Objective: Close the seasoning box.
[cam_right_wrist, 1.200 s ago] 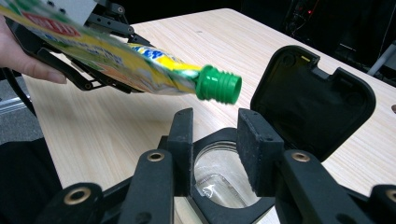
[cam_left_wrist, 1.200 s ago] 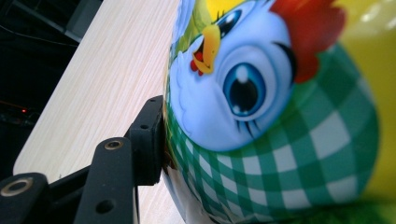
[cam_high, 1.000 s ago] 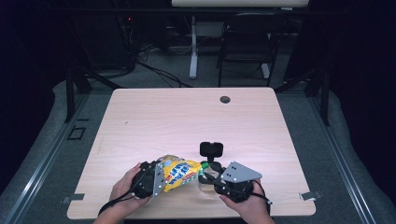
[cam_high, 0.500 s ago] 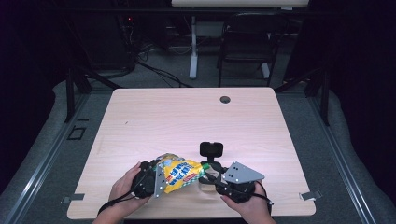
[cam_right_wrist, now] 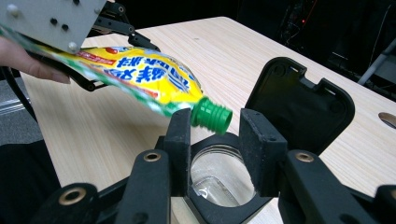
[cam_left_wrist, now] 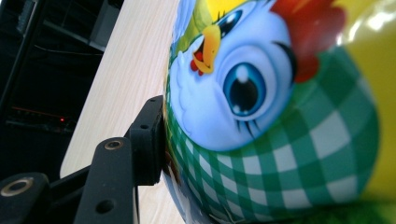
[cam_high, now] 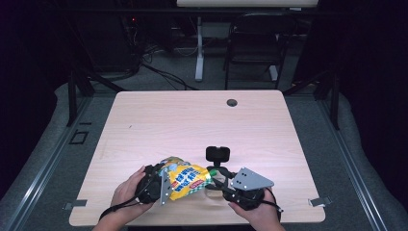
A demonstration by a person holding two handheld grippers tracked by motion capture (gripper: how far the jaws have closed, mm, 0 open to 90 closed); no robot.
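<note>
Wooden table [cam_high: 192,120] bears everything near its front edge. Left gripper [cam_high: 153,185] pinches the yellow spout pouch [cam_high: 185,177], whose chicken print shows close-up from its own camera. Right gripper [cam_right_wrist: 217,140], jaws spread and lately widening, flanks the green spout [cam_right_wrist: 211,114] above a clear, black-lidded container [cam_right_wrist: 222,179].

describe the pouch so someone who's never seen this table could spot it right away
On the near edge of the wooden table, between the person's two hands, the left gripper holds a yellow spouted pouch. Its green threaded spout and cartoon chicken on green check set it apart from the black gear beside it.
</note>
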